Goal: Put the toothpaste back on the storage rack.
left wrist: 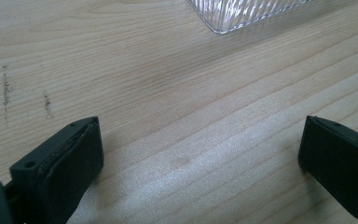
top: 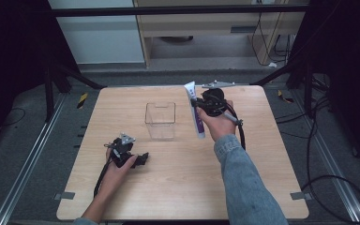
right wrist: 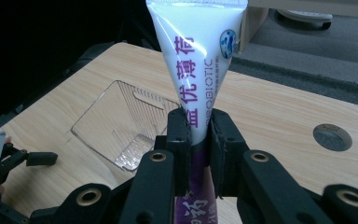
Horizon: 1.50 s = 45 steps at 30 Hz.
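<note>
We see the right gripper (top: 198, 104) squeezing the toothpaste tube (top: 194, 110) mid-frame – clear box (top: 160, 120) just left – while the left gripper (top: 138, 159) gapes, its far tip cut off.

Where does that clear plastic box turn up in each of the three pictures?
High view: the clear plastic box stands mid-table, left of the toothpaste tube.
Left gripper view: one ribbed corner at the top edge.
Right gripper view: left of centre, behind the clamped tube.
Shared landmark: the wooden table.
</note>
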Each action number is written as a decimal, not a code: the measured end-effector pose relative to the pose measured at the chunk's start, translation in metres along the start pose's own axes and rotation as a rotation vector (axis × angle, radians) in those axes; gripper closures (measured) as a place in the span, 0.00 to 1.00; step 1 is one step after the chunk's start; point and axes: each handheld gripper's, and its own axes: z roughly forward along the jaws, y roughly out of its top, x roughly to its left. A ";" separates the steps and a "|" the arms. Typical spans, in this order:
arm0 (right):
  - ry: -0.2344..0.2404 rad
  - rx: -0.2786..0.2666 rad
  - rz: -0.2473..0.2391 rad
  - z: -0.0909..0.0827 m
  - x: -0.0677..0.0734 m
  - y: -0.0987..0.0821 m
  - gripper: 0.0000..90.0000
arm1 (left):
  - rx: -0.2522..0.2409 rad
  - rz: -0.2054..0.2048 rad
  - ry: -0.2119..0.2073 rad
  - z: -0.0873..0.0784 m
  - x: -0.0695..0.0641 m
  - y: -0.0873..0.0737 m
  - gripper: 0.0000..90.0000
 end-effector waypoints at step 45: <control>-0.009 -0.141 -0.054 0.020 0.038 0.052 0.88 | -0.002 -0.001 0.000 0.000 -0.001 0.000 0.00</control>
